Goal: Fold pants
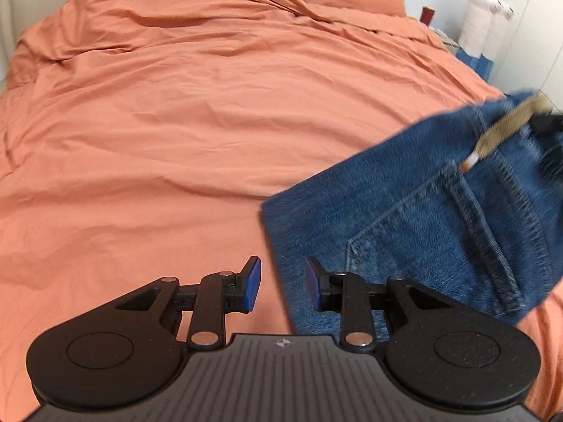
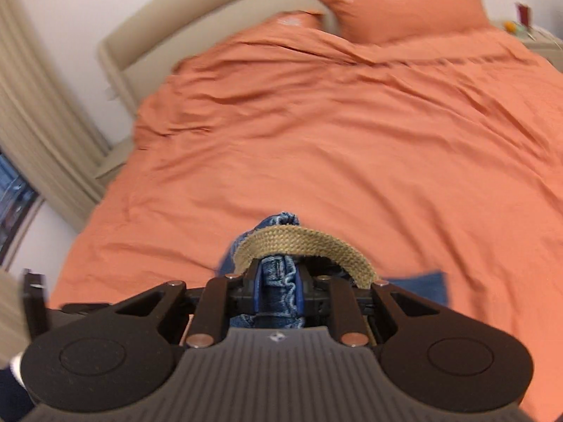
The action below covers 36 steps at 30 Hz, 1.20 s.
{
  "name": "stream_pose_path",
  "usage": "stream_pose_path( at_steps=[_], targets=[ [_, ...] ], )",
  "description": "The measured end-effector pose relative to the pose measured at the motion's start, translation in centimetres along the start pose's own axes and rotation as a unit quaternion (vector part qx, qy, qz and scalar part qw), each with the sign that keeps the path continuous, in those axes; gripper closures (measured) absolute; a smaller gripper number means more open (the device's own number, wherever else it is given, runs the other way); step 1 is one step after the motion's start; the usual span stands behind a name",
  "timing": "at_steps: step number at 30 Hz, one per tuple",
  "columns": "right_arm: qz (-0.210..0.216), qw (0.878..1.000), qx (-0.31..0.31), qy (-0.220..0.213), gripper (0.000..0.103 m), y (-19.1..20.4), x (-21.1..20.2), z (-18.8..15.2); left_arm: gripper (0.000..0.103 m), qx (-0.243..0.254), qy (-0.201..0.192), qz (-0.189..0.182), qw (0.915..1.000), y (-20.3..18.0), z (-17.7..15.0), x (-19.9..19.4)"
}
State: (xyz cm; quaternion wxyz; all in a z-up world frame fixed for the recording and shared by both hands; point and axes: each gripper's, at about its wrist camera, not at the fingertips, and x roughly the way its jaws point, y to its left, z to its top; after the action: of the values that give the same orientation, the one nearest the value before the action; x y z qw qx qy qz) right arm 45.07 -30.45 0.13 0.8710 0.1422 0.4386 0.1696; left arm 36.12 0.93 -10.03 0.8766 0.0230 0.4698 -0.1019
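Bunched denim sits clenched in your right gripper (image 2: 278, 290), the pants (image 1: 422, 218) hanging over the orange bed (image 1: 176, 123) at right, while your left gripper (image 1: 283, 281) gapes empty beside their edge, so a sharp swing could slip that thin pinch.

An orange duvet (image 2: 334, 133) covers the bed; at its head, two orange pillows (image 2: 404, 3) lean against a beige headboard (image 2: 197, 24).
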Motion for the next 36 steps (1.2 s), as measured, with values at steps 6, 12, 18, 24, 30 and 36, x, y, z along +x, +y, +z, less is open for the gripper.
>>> stream_pose_path(
  at_steps=[6,12,18,24,30,36],
  targets=[
    [-0.037,0.995,0.086,0.042,0.089,-10.3,5.1,-3.8,0.068,0.03,0.008,0.001,0.9995,-2.8,0.8,3.7],
    [-0.052,0.991,0.104,0.066,0.089,-14.2,9.6,-5.4,0.068,0.05,0.035,0.02,0.9979,-4.2,1.1,7.5],
    [-0.071,0.993,0.077,0.052,0.081,-14.0,10.1,-6.2,0.068,0.051,0.032,0.028,0.9978,-4.4,0.7,7.3],
    [-0.069,0.989,0.118,-0.052,0.065,-13.8,2.4,-10.3,0.063,0.053,0.005,0.021,0.9984,-4.1,-1.3,3.2],
    [-0.041,0.952,0.274,-0.13,0.056,-15.1,-3.5,-17.5,0.057,0.071,-0.002,0.027,0.9971,-4.9,-5.4,-1.2],
    [0.037,0.916,0.379,-0.123,0.055,-16.9,-1.9,-20.9,0.046,0.085,0.003,0.016,0.9962,-6.5,-9.4,-4.3]
  ],
)
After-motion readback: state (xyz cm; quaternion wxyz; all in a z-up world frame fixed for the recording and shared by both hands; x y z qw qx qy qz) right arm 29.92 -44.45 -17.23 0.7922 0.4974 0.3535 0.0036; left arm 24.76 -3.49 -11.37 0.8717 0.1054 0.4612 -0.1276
